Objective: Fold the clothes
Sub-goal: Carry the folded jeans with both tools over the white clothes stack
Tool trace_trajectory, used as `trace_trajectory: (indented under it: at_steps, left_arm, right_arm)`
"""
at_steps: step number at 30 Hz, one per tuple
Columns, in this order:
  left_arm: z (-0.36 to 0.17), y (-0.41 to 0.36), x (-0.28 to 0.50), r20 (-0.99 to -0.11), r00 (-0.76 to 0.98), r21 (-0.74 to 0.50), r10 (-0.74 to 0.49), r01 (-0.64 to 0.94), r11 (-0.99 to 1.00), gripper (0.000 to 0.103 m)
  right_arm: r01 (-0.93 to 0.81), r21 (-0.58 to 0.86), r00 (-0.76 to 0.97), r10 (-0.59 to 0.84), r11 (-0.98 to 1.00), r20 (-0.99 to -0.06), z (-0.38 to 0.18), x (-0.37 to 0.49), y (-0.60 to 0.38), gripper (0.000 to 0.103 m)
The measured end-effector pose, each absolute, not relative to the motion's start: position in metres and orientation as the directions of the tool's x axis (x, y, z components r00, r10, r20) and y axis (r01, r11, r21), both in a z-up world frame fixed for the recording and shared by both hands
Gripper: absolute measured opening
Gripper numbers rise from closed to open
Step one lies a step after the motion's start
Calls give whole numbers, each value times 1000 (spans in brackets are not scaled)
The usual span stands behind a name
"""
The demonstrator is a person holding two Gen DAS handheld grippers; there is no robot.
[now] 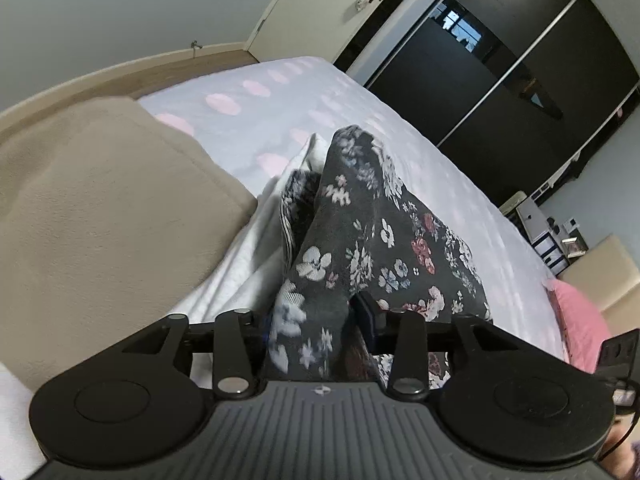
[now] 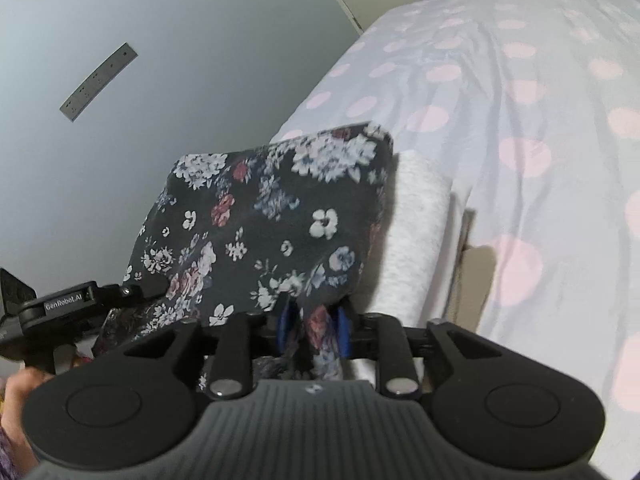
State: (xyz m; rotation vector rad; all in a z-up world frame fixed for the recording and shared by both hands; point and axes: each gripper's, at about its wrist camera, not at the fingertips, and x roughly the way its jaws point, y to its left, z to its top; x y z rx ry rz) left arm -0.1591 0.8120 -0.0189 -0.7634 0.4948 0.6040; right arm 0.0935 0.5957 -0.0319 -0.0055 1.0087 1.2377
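A dark floral garment (image 1: pixel 372 232) is held up above the bed between both grippers. My left gripper (image 1: pixel 320 320) is shut on one edge of it; cloth bunches over the fingers and hides the tips. In the right wrist view the floral garment (image 2: pixel 272 216) hangs as a folded panel, and my right gripper (image 2: pixel 312 328) is shut on its lower edge, blue pads (image 2: pixel 342 326) pressing the cloth. The left gripper (image 2: pixel 52 308) shows at the left, held by a hand (image 2: pixel 20 392).
A white bedsheet with pink dots (image 1: pixel 304 104) covers the bed. A beige blanket (image 1: pixel 100 208) lies at the left, white folded cloth (image 2: pixel 416 232) beside it. A pink pillow (image 1: pixel 576 320) sits at the right. Dark wardrobe doors (image 1: pixel 500 72) stand beyond the bed.
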Motion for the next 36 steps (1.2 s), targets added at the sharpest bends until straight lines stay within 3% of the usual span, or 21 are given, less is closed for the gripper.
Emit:
trace_trajectory:
  at_steps: [9, 18, 25, 29, 36]
  left_arm:
    - [28, 802, -141, -567, 744, -415, 353, -629, 657, 32]
    - [-13, 818, -96, -656, 648, -347, 387, -715, 607, 16]
    - [-34, 832, -80, -735, 558, -262, 386, -759, 596, 16]
    - [-44, 840, -78, -742, 554, -285, 379, -771, 569, 16]
    - [-28, 825, -86, -724, 554, -258, 410, -769, 585, 16]
  right_arm:
    - [-910, 278, 79, 788, 307, -611, 4, 89, 617, 27]
    - [-939, 166, 127, 755, 300, -643, -23, 77, 675, 27]
    - [-951, 74, 171, 711, 299, -682, -33, 72, 707, 23]
    - [-936, 130, 157, 719, 326, -677, -38, 83, 710, 23]
    - [-949, 55, 188, 697, 310, -692, -24, 68, 697, 24]
